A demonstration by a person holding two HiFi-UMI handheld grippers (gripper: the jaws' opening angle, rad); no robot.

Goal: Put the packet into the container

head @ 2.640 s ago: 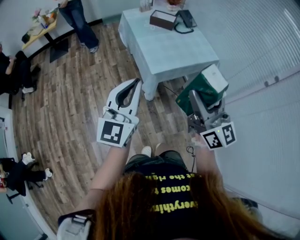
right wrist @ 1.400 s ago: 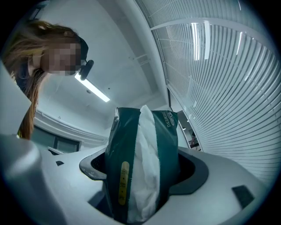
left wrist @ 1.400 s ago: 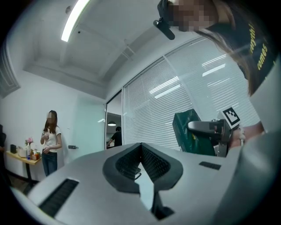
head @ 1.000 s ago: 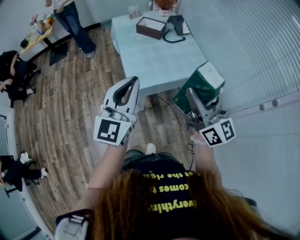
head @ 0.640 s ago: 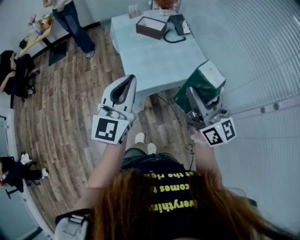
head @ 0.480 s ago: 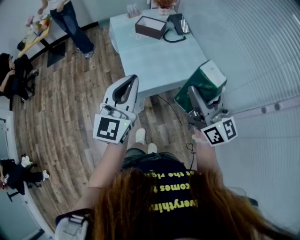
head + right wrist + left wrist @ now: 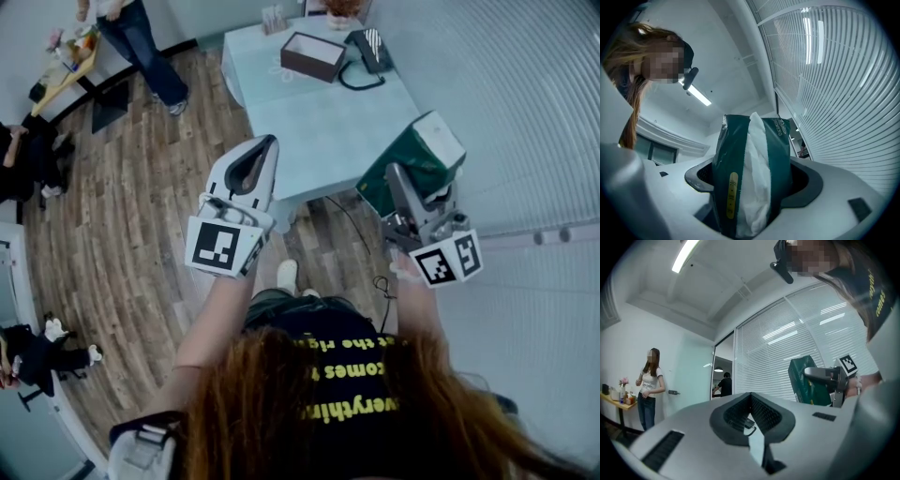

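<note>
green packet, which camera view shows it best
The right gripper view: the green packet fills the centre, clamped in the right tongs, white contents showing. The head view shows it from above, partly behind those tongs. The left gripper view shows it small, side-on.

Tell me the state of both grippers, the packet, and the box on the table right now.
Left gripper: shut, nothing between its jaws.
Right gripper: shut on the packet.
Packet: held in the air near the table's edge, not yet in the container.
Container: open-topped, sitting at the far end of the table, pale inside, nothing seen in it.
</note>
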